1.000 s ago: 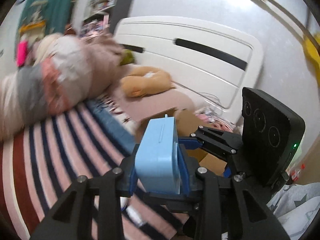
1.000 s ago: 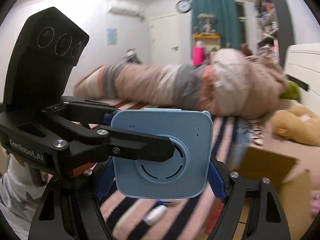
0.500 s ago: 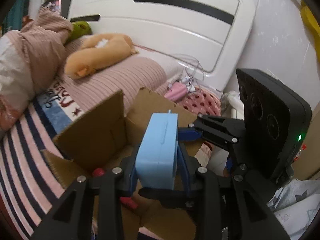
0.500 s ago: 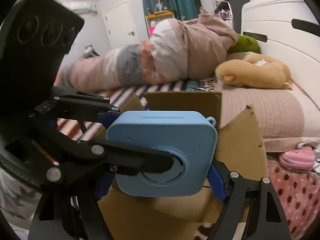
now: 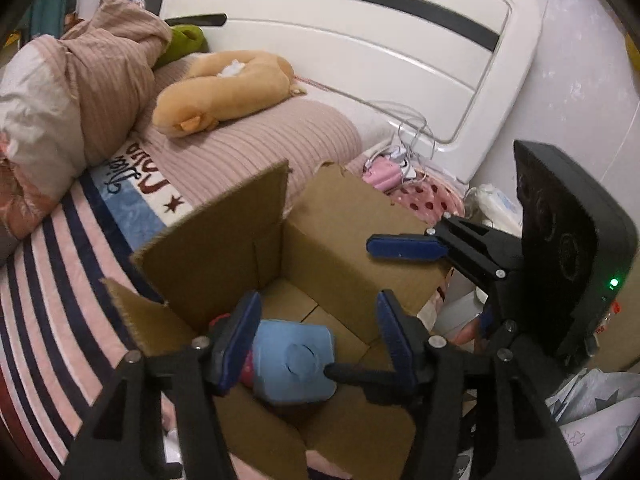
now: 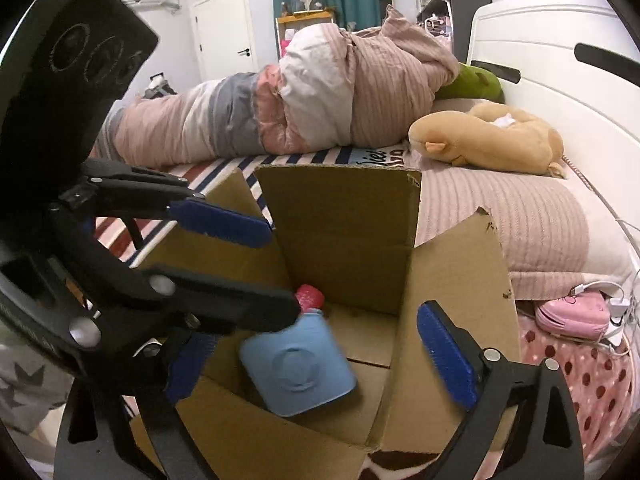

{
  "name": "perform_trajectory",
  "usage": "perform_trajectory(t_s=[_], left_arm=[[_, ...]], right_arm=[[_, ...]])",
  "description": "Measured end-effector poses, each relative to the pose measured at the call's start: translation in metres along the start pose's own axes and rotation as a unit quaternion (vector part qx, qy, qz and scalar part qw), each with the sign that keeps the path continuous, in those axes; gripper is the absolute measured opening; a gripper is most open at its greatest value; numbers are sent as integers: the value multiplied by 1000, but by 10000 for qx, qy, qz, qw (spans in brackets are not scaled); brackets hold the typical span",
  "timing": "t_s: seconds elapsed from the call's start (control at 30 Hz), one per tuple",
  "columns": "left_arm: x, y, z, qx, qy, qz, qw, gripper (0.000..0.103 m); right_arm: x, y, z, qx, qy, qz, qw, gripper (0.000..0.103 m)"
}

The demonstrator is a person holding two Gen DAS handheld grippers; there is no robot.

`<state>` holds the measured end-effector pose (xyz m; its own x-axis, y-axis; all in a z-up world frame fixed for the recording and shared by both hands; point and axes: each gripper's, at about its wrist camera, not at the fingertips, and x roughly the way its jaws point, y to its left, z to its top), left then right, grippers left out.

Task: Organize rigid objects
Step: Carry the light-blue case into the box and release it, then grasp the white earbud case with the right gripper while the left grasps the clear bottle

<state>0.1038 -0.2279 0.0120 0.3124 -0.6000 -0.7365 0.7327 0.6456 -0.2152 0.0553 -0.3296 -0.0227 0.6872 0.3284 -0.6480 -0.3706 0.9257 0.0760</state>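
Note:
A light blue square device (image 5: 294, 362) lies inside an open cardboard box (image 5: 340, 240) on the bed; it also shows in the right wrist view (image 6: 298, 372), in the box (image 6: 344, 216), tilted against a red-capped object (image 6: 310, 297). My left gripper (image 5: 316, 340) is open and empty above the box. My right gripper (image 6: 316, 360) is open and empty above the box too, crossing the left one. The right gripper's blue pads (image 5: 404, 249) show in the left wrist view, and the left gripper's fingers (image 6: 220, 222) in the right wrist view.
The box stands on a striped bedspread (image 5: 48, 288). A rolled duvet (image 6: 300, 92), a tan plush toy (image 5: 224, 92) and a green plush (image 6: 476, 82) lie behind. A white headboard (image 5: 360, 40), a pink case (image 6: 572, 314) and cables sit at the right.
Both grippers held the blue device together and carried it over the box. Both have now opened, and the device has dropped into the box.

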Motion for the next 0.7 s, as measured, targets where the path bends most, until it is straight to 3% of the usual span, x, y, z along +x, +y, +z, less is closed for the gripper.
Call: perform_trajectory(t_s=[0.27, 0.57, 0.63, 0.7], left_arm=[[-64, 15, -22, -327, -692, 482, 9959, 63], [-141, 77, -90, -1111, -1153, 1527, 9752, 67], [-156, 92, -110, -1302, -1238, 1680, 9693, 70], [-164, 102, -129, -1375, -1289, 1772, 9660, 71]], right_arm=[[-25, 28, 10, 24, -453, 192, 9988, 95], [-38, 120, 27, -513, -819, 379, 9946, 93], [-32, 142, 25, -674, -754, 523, 9935, 85], [-23, 157, 22, -735, -635, 665, 9930, 67]])
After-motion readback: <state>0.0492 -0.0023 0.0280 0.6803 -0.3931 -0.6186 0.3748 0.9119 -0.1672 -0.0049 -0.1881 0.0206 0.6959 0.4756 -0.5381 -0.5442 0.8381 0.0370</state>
